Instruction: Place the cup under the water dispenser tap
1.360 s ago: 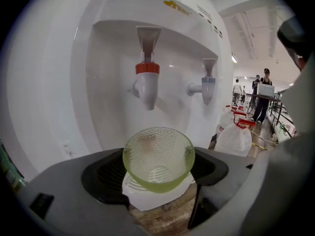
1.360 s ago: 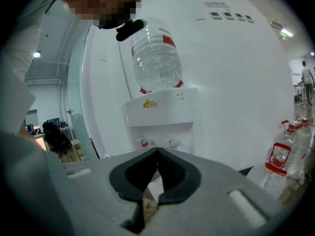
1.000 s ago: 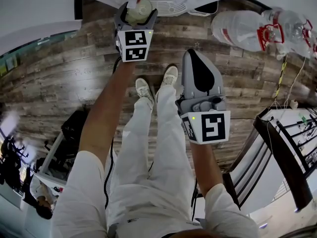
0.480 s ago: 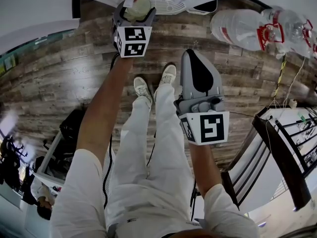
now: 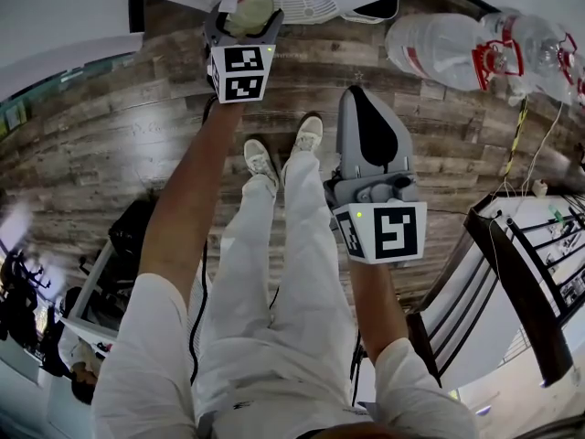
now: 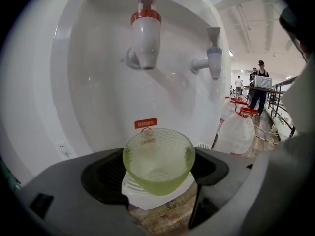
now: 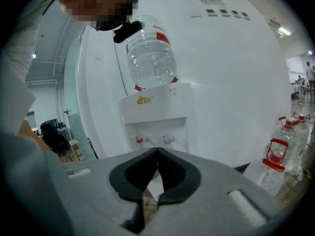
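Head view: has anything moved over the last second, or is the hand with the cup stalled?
The left gripper, shut on the pale green textured glass cup, has edged slightly up the picture toward the white water dispenser. The cup hangs lower than the red-collared tap. Nothing was taken hold of or let go. The right gripper stays shut, empty and in place.

The left arm (image 5: 187, 218) stretches far forward, and the left gripper (image 5: 247, 15) tilts downward, its jaws spread wide and clasping a green cup (image 6: 158, 161). The right arm (image 5: 375, 305) is held nearer the body. The right gripper (image 5: 356, 94) has its jaws closed together, with nothing between them.
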